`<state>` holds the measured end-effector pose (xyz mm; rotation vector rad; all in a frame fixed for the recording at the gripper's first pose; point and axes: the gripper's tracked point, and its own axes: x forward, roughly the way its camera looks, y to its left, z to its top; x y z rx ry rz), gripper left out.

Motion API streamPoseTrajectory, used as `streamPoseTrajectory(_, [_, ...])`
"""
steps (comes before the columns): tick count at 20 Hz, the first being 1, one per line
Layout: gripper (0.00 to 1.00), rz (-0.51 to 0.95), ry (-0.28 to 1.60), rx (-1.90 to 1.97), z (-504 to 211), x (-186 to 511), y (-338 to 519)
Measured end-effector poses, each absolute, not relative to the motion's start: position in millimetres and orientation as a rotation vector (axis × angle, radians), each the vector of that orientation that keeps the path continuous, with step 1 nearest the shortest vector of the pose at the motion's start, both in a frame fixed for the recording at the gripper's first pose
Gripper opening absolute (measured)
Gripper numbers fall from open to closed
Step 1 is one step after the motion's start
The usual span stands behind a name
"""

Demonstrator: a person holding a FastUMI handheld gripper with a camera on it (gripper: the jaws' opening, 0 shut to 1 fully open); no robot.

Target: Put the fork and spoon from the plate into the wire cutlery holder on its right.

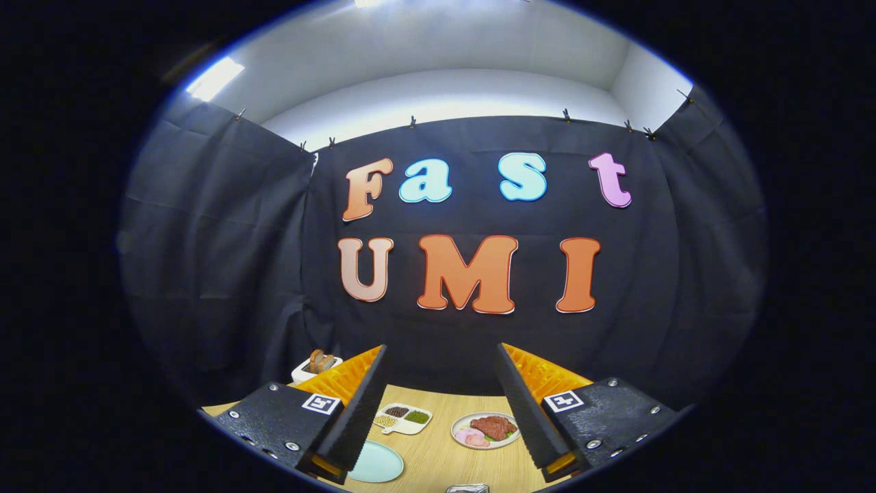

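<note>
You have one gripper (441,404) before you, its two fingers (363,411) spread wide with nothing between them. On the wooden table (438,459) you can count one pale blue plate (376,462), one plate of meat (486,430), one divided dish of beans (402,418) and one white toast holder (316,366).

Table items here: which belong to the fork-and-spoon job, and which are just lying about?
Job:
- gripper, fingers open, holding nothing
- pale blue plate, possibly; no cutlery visible on it

Lying about:
- meat plate
- divided dish of beans
- white bread holder
</note>
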<state>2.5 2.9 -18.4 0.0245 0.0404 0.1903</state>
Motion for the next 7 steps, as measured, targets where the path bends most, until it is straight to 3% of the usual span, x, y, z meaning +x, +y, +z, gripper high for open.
streamPoseTrajectory(7, [0.93,0.163,0.025,0.023,-17.7,2.8,-0.3])
